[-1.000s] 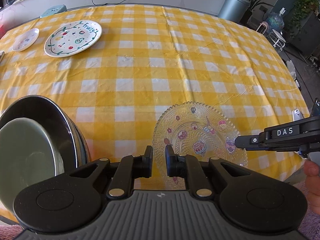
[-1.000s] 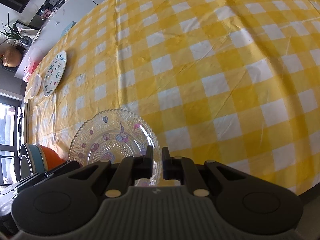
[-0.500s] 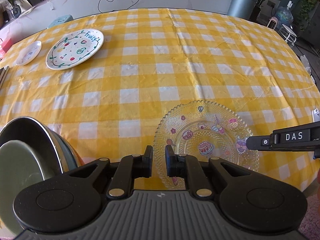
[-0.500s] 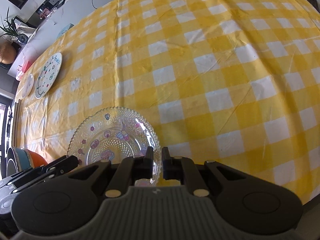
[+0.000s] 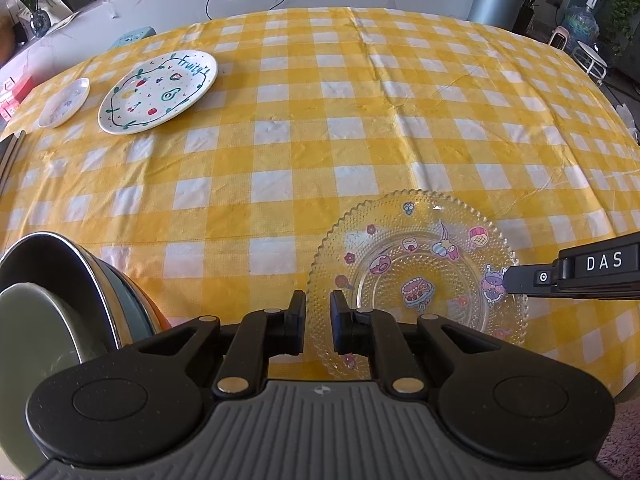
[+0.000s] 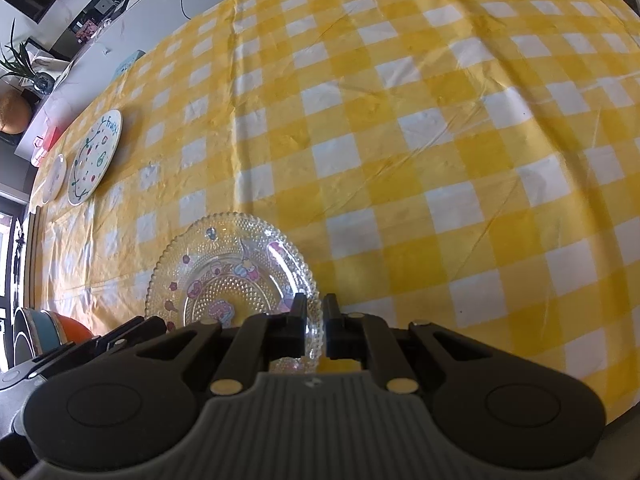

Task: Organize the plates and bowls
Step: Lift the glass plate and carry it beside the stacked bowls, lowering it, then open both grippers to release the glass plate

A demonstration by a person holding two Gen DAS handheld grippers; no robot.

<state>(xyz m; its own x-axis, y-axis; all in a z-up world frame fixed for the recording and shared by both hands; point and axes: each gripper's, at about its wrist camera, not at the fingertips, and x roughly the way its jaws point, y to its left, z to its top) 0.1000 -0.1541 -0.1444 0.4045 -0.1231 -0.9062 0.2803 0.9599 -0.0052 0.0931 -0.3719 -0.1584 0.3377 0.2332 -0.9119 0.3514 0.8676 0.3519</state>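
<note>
A clear beaded glass plate (image 5: pixel 416 276) with cartoon stickers sits near the table's front edge; it also shows in the right wrist view (image 6: pixel 228 276). My left gripper (image 5: pixel 318 316) has its jaws nearly shut around the plate's left rim. My right gripper (image 6: pixel 315 320) is nearly shut at the plate's right rim; its finger shows in the left wrist view (image 5: pixel 560 276). Whether either truly clamps the rim is unclear. A white fruit-painted plate (image 5: pixel 158 90) and a small white saucer (image 5: pixel 64 102) lie far left.
A stack of bowls (image 5: pixel 52 304), dark outer, green inner, orange beneath, stands at the front left; it also shows in the right wrist view (image 6: pixel 44 332). The yellow checked tablecloth (image 5: pixel 360 120) covers the table. A grey bin (image 5: pixel 496 0) stands behind.
Both grippers and the glass plate have risen and tilted so more of the far table shows. The jaws' gaps look unchanged.
</note>
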